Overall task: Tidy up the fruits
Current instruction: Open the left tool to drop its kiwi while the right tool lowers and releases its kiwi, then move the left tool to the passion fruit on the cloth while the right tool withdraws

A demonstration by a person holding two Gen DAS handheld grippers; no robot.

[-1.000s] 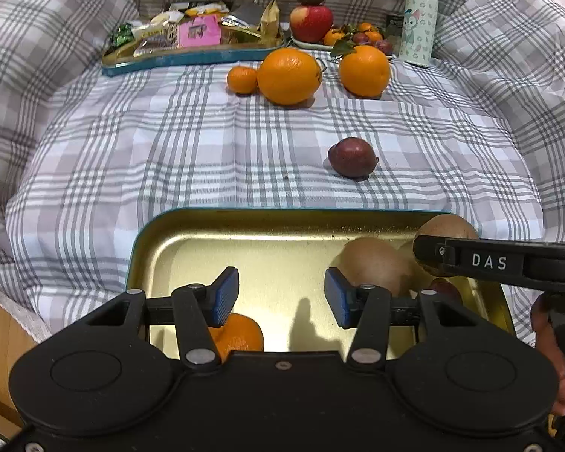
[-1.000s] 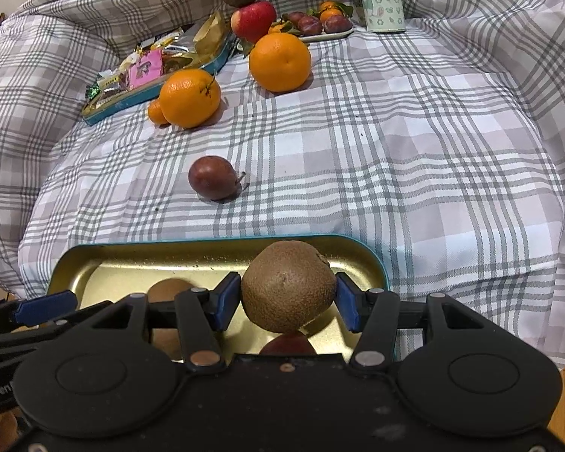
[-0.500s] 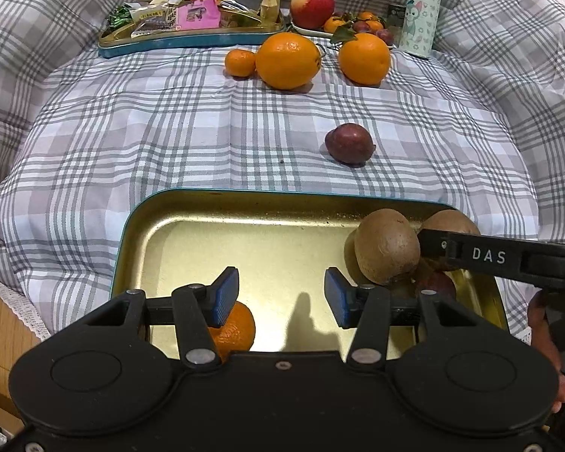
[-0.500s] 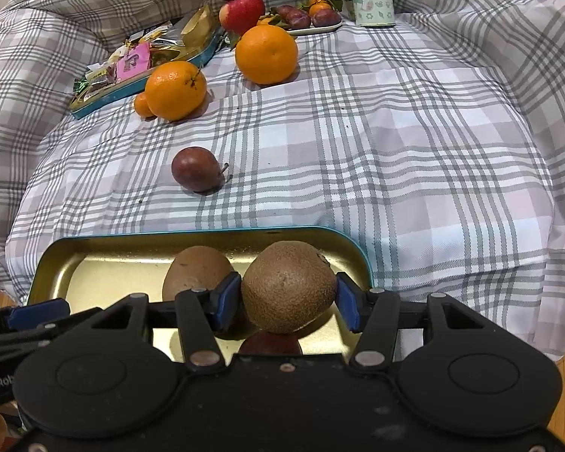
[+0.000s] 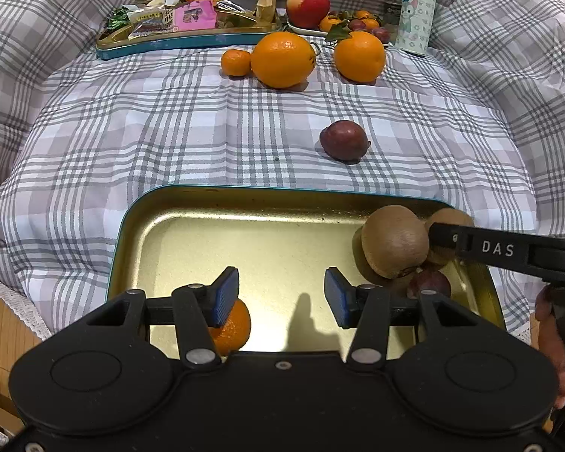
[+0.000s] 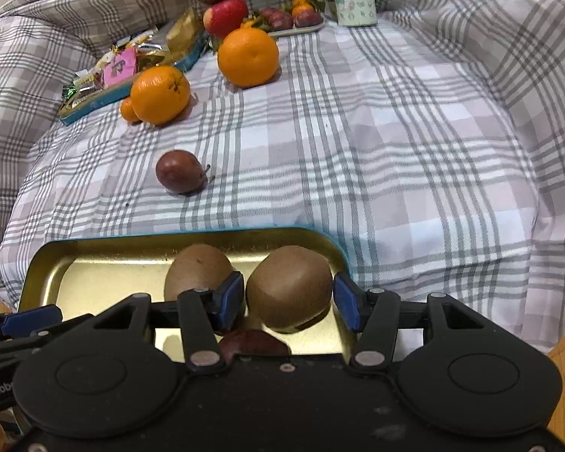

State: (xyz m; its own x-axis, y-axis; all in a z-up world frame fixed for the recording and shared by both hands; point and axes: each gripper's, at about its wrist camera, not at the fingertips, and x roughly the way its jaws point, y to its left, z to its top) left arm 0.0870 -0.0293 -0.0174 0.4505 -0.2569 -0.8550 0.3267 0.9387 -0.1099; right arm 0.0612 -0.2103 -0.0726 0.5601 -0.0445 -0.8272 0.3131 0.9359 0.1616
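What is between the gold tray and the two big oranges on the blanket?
One dark purple fruit, lying alone on the checked blanket between the gold tray and the big oranges. Otherwise that stretch is bare cloth, clearest in the left wrist view.

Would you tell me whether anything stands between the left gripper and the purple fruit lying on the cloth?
Only the gold tray's low far rim lies between the left gripper and the purple fruit; the kiwis sit off to the right.

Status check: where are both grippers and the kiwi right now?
Left gripper open, empty, over gold tray. Right gripper around kiwi, small gaps at both pads, grip looks released. Second kiwi and dark fruit close beside it.
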